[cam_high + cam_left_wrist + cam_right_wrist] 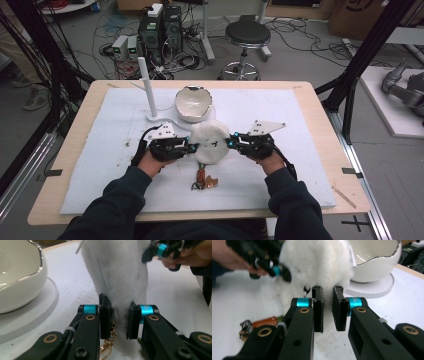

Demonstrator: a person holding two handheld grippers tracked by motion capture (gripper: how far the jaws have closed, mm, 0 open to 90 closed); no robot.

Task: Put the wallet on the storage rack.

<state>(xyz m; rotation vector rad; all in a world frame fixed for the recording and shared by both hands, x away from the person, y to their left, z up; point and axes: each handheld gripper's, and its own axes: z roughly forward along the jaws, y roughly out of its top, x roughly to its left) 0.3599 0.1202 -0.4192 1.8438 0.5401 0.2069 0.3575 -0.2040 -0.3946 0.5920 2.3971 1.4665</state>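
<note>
Person holds both grippers on a white fluffy pouch (210,142) at mid-table, on the white foam mat (300,115), just in front of the white bowl (193,103). Left gripper (192,146) has its jaws clenched on the pouch's left edge; in the left gripper view fur is pinched between the pads and a gold chain (108,345) hangs under them. Right gripper (230,143) grips the right edge, jaws nearly closed w/ fur between. Brown key fob (202,178) lies on the mat just below the pouch, prob. tied to it by the chain. Risks, as a guess: fur is slippery and compressible, so a pull apart could leave either side holding only fluff and slip off; uneven pull could swing the pouch into the bowl or the white post (148,90) near it; chain may snag on the left jaws.
</note>
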